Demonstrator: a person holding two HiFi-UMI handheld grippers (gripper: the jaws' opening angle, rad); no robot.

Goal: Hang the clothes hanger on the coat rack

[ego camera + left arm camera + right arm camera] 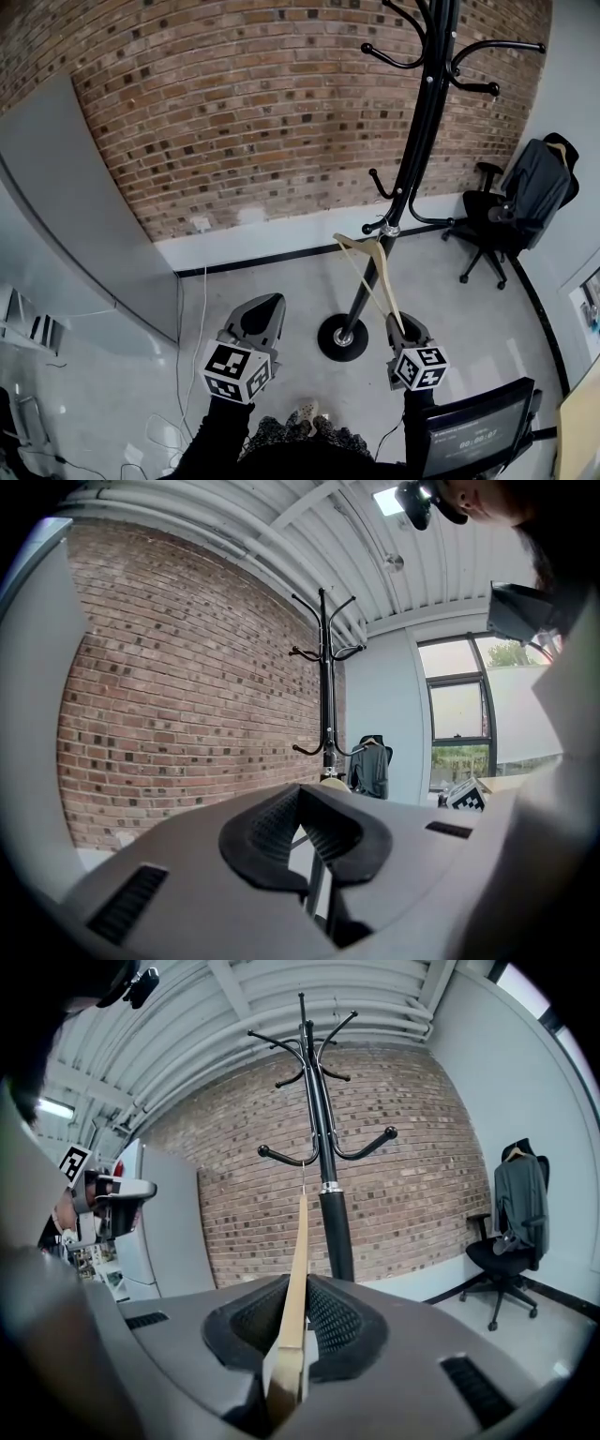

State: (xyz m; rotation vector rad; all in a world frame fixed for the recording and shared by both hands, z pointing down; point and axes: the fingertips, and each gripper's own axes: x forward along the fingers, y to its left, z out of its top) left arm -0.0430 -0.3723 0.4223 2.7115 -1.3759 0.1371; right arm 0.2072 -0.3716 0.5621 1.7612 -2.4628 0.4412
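Note:
The black coat rack stands on a round base on the floor before the brick wall, with curved hooks at the top and lower down. A light wooden clothes hanger rises from my right gripper, which is shut on one of its arms. The hanger's top reaches close to the rack's lower hooks. In the right gripper view the hanger runs edge-on between the pads of the right gripper, just left of the rack's pole. My left gripper is shut and holds nothing; its view shows the rack farther off.
An office chair with a dark jacket on its back stands to the right of the rack. A grey panel fills the left side. Cables trail on the floor. A dark screen sits at the bottom right.

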